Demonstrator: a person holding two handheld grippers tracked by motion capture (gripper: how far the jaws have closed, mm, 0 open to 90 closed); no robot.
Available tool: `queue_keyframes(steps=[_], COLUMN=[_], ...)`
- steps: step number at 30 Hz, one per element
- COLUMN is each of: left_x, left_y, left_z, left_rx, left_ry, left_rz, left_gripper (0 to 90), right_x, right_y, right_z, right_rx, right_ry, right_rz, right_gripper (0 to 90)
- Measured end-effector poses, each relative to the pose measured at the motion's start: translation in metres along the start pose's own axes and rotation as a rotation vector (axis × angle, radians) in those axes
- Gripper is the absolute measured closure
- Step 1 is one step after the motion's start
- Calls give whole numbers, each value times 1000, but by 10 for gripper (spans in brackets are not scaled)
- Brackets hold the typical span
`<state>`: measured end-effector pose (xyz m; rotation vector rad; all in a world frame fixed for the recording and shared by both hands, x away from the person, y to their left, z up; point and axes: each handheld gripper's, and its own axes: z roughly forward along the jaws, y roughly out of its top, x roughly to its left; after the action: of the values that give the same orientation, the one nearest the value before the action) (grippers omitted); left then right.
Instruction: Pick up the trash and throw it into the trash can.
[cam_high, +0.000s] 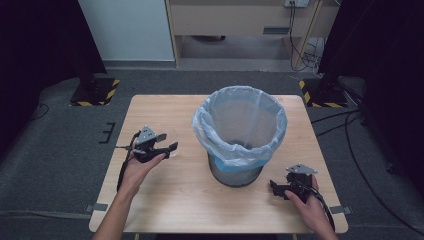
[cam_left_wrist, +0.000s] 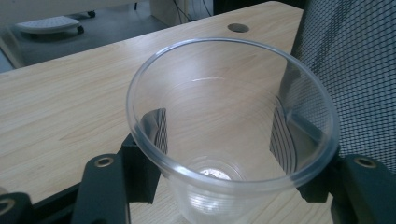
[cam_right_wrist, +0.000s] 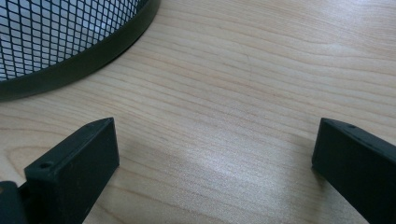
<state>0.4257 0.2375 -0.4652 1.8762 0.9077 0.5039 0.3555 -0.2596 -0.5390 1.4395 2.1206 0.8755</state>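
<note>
The left gripper (cam_high: 167, 148) is clenched around a clear plastic cup (cam_left_wrist: 232, 135). In the left gripper view its 2 black jaws press on the cup from both sides, just under the rim, and the cup is upright with its open mouth toward the camera. Whether the cup touches the wooden table (cam_high: 165, 200) I cannot tell. The cup is just beside the mesh wall of the waste bin (cam_high: 235, 172), at the left side of it. In the high view the person's left hand (cam_high: 137, 167) holds this gripper over the left part of the table.

The bin stands at the middle of the table and a pale blue plastic bag (cam_high: 240, 125) lines it, folded over the rim.

The right gripper (cam_high: 276, 189) is near the bin at its right side, low over the table. Its jaws are released and wide apart, with bare wood between them.
</note>
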Motion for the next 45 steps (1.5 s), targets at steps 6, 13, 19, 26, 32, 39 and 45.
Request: queue_keyframes(steps=[6,13,19,26,32,39,45], left_x=[-1,1,0,1,-1,-4,-7], left_y=[3,5,12,20,34,46,46], left_z=[-2,-9,-15,-18,-21,-23,-23], left_rx=[21,31,22,21,12,12,19], left_ry=[-8,-7,-20,-22,-35,-41,-33], left_rz=[47,60,83,93,105,130,142], left_gripper=[365,366,367,367,367,365,365], right_x=[0,0,0,0,0,0,0], right_y=[0,0,0,0,0,0,0], right_z=[0,0,0,0,0,0,0], right_rx=[0,0,0,0,0,0,0], right_ry=[0,0,0,0,1,1,2], right_rz=[3,4,3,4,0,0,-1], right_gripper=[6,6,6,6,6,6,6])
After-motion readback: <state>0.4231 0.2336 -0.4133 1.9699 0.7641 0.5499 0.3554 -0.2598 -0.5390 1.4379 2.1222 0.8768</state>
